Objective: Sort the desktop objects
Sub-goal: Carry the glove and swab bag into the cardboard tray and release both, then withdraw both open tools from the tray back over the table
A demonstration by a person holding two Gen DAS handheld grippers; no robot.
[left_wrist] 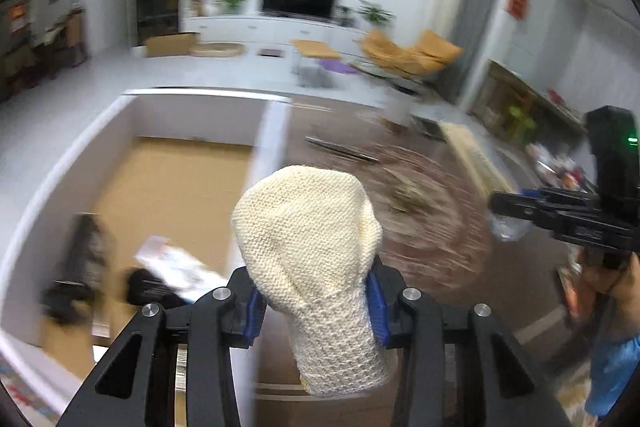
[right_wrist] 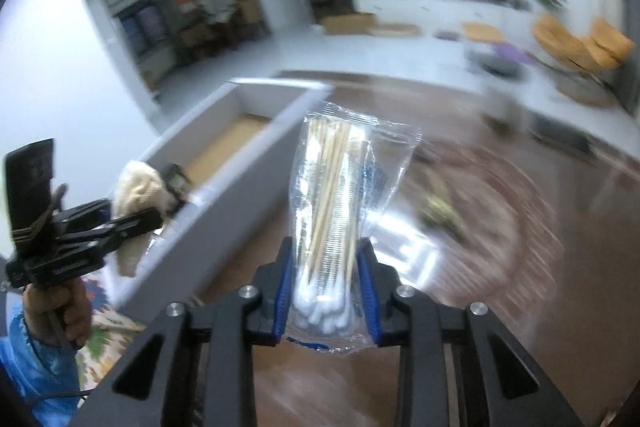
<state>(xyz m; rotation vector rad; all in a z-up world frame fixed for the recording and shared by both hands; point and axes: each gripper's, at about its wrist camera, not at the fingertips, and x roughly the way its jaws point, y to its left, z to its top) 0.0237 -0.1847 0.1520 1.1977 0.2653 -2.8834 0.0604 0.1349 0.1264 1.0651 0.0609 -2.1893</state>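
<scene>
Box holds dark items and white packet.

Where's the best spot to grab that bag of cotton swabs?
Around its lower part, squeezing from both flat sides, as the right gripper does now. The bag of cotton swabs is long and thin, and the fluffy tips bunch at the bottom, giving the pads something firm to pinch.

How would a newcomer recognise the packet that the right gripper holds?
Start at the white box on the brown table. To its right, the right gripper clamps a clear plastic packet of wooden-stemmed cotton swabs; the left gripper holds a cream knitted glove.
</scene>
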